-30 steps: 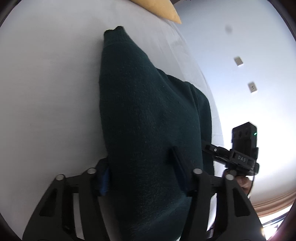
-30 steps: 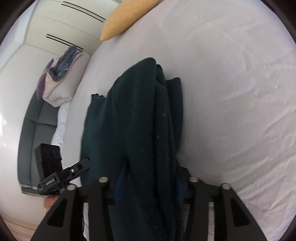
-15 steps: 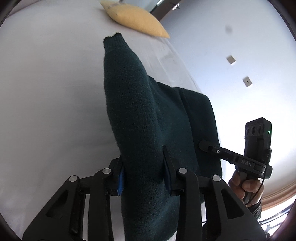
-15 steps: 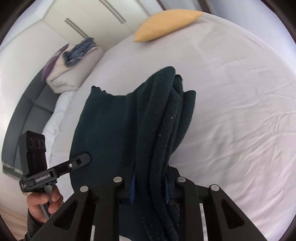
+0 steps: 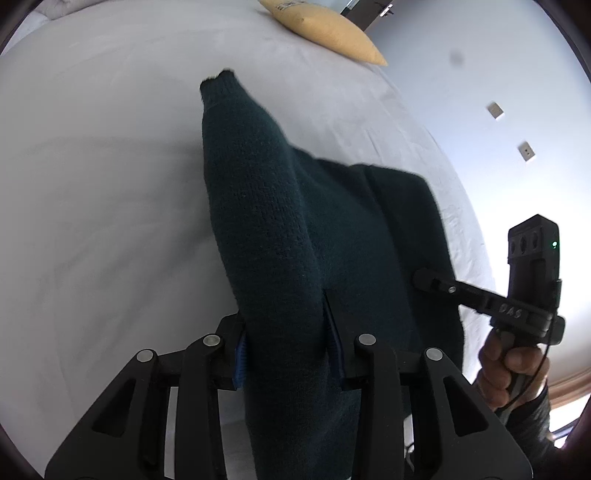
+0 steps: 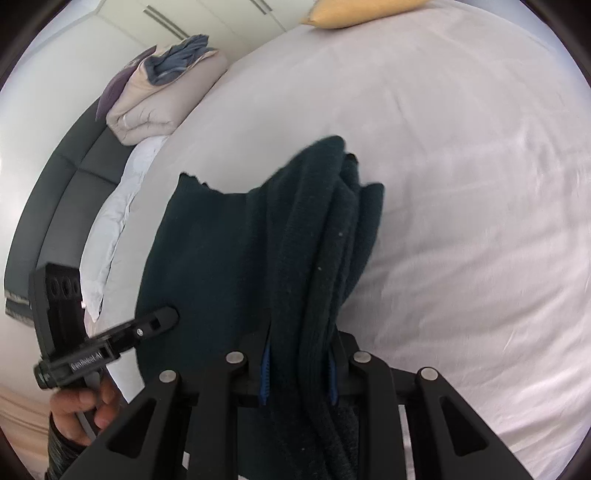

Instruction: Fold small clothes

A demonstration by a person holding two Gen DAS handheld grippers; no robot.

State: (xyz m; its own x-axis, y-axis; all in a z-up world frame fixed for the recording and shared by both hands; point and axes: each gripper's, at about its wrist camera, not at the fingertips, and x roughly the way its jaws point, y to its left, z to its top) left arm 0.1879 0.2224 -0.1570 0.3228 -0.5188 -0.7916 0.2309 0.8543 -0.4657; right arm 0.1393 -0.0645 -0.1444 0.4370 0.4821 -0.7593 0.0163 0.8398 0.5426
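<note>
White bed (image 6: 461, 184) sheet filled most of both views. Left hand-held gripper (image 5: 284, 332) was clamped on a sleeve of the dark green sweater (image 5: 351, 236), and the right hand-held gripper (image 6: 299, 365) was clamped on a bunched edge, both jaws having just been closing on the knit. My guess: holding it up by two points so it'd hang straight for a fold. Yellow pillow (image 6: 369, 11) sat well beyond, folded bedding (image 6: 159, 103) far off left; nothing blocked the bed ahead.
</note>
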